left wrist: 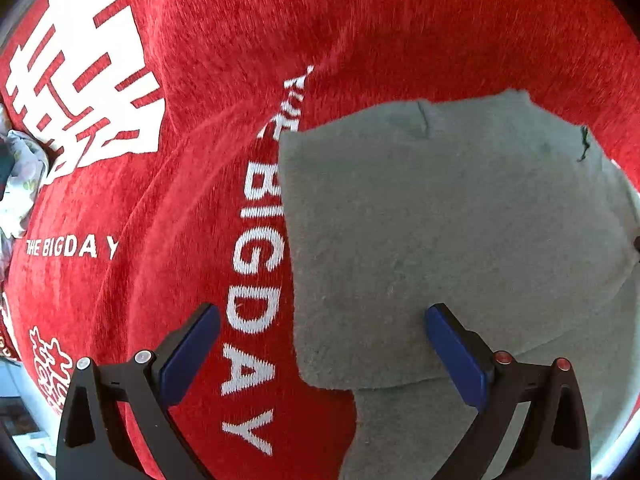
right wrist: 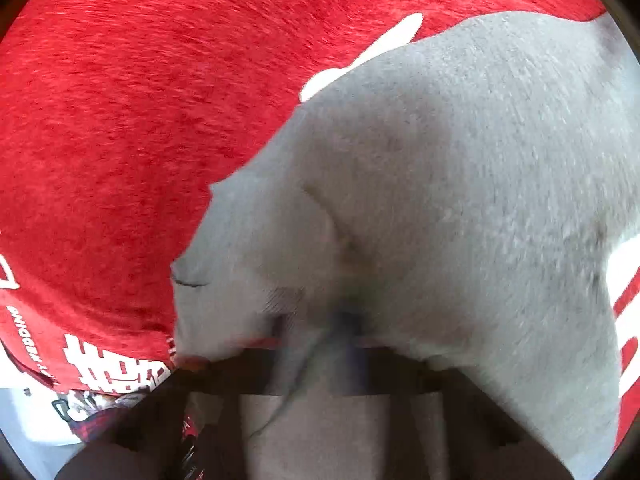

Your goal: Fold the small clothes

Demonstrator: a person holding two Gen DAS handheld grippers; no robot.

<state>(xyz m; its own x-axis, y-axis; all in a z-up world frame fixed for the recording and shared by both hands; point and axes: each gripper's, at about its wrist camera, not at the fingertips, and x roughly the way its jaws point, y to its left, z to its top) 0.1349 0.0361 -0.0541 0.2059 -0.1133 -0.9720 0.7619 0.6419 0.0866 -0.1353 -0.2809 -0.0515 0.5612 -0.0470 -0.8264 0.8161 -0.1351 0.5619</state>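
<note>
Garment lies on the blanket, right of its lettering. Crumpled cloth sits at the blanket's far left edge. Left gripper straddles the garment's left edge.

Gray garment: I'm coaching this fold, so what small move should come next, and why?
Probably carry the right gripper on across to lay the pinched fabric flat. It looks shut on the gray garment, which bunches at its tips, while the left gripper hangs open above the cloth's edge on the red blanket.

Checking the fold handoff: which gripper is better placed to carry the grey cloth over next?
Right: the right gripper looks shut on the grey cloth, though blurred. The left gripper is open, holding nothing.
</note>
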